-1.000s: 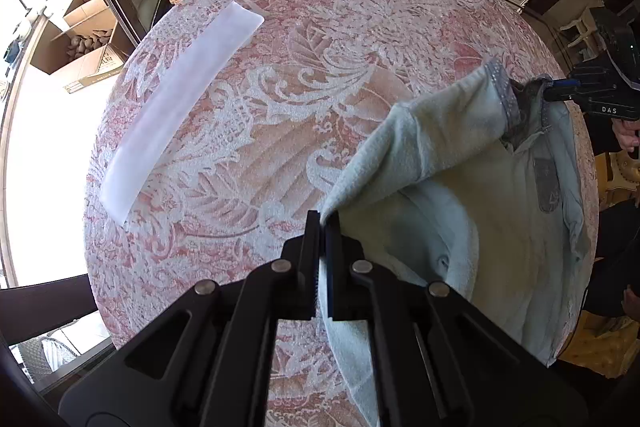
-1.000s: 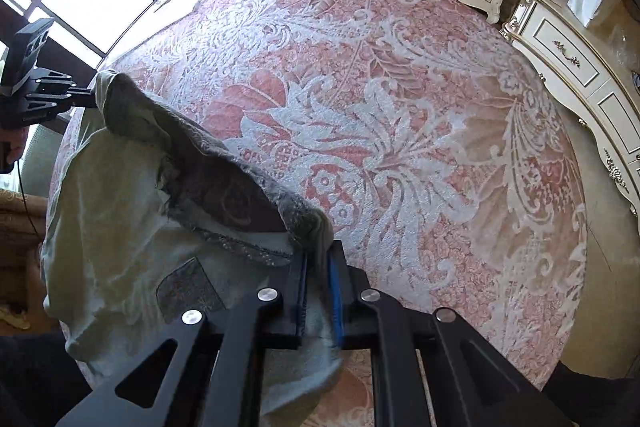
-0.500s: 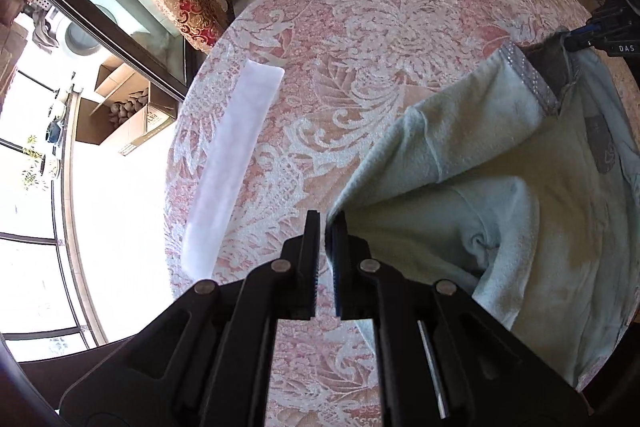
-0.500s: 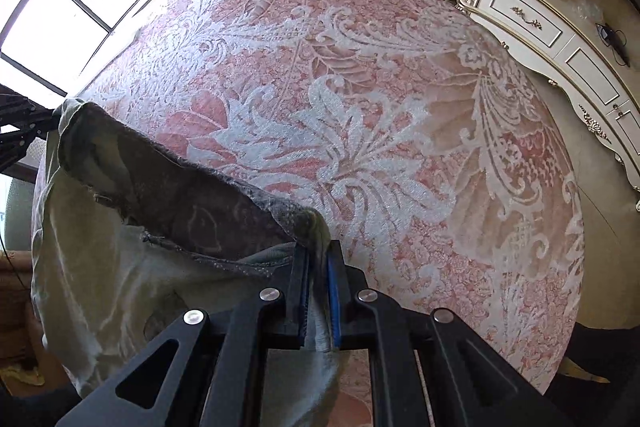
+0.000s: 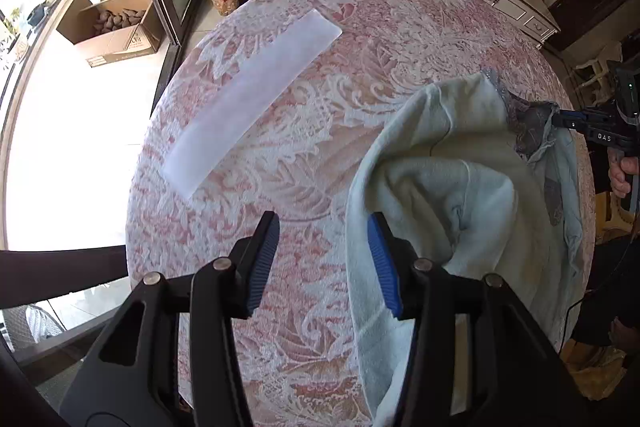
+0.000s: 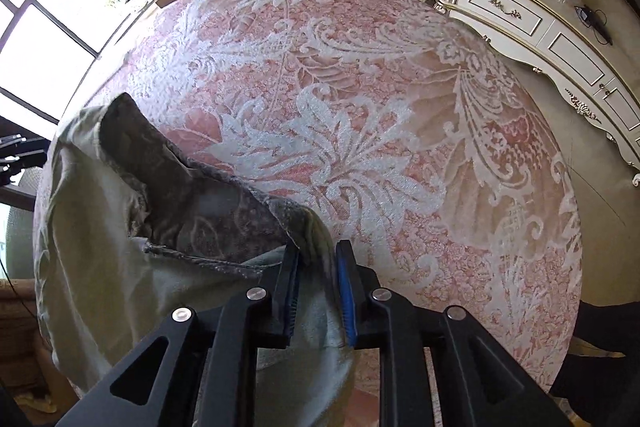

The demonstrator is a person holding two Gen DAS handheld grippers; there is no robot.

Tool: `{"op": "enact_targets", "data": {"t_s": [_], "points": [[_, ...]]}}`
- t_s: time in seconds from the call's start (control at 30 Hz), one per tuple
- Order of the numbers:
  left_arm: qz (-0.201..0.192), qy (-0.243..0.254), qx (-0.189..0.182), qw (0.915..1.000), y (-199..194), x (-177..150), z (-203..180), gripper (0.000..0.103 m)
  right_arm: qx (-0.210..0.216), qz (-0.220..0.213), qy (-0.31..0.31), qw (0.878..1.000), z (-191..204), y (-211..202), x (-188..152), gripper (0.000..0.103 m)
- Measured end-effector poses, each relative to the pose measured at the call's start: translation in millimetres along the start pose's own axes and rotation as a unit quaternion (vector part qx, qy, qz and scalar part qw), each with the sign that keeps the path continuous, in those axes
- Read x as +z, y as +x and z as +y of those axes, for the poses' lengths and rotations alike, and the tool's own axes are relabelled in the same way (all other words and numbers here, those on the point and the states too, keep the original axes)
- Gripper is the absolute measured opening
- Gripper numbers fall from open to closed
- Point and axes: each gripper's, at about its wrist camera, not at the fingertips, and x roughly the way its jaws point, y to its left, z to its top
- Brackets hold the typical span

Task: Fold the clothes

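A pale green garment point(image 5: 460, 187) with a grey lace collar point(image 5: 532, 127) lies rumpled on the round table. In the left wrist view my left gripper point(image 5: 324, 259) is open; the garment's edge lies against its right finger point(image 5: 380, 255), no longer held. In the right wrist view the garment point(image 6: 100, 235) and its grey collar point(image 6: 192, 199) fill the lower left. My right gripper point(image 6: 318, 267) is partly open, the collar corner lying loose between its blue pads. The right gripper also shows in the left wrist view point(image 5: 576, 125) at the collar.
The table carries a pink and white lace cloth point(image 6: 360, 107). A white strip point(image 5: 248, 99) lies on its left part. White cabinets point(image 6: 540, 19) stand beyond the far edge. A cardboard box point(image 5: 112, 15) sits on the floor by a glass door.
Both grippers have opened. The left one let go of the garment's edge and now stands wide open. The right one's jaws have parted around the collar corner.
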Motion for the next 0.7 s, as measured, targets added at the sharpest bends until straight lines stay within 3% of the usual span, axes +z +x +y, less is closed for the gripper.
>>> {"op": "enact_targets", "data": {"t_s": [0.07,0.2,0.3,0.43,0.53,0.63,0.7], "points": [[0.010,-0.026,-0.040,0.9988,-0.6,-25.0,10.6,0.052,0.007,-0.025,-0.003,1.000,5.7,-15.0,-2.9,0.022],[0.035,-0.047,-0.070,0.9958,7.5,-72.0,13.3,0.052,0.016,-0.055,-0.012,0.998,19.0,-38.4,-2.7,0.026],[0.021,-0.049,-0.097,0.9939,6.5,-89.2,4.9,0.052,0.009,-0.078,-0.025,0.997,32.7,-54.0,-4.4,0.026],[0.010,-0.033,-0.083,0.9959,7.3,-95.4,-16.0,0.062,0.003,-0.098,-0.016,0.995,39.0,-66.3,-13.2,0.026],[0.000,-0.025,-0.079,0.9966,8.1,-96.1,-25.9,0.064,0.006,-0.098,-0.008,0.995,40.0,-65.9,-18.4,0.026],[-0.010,0.007,-0.054,0.9985,10.5,-96.5,-41.4,0.048,-0.004,-0.090,-0.011,0.996,43.0,-56.3,-20.6,0.026],[-0.015,0.037,-0.028,0.9988,13.1,-96.8,-54.9,0.048,-0.015,-0.090,-0.016,0.996,46.6,-53.6,-21.1,0.026]]}}
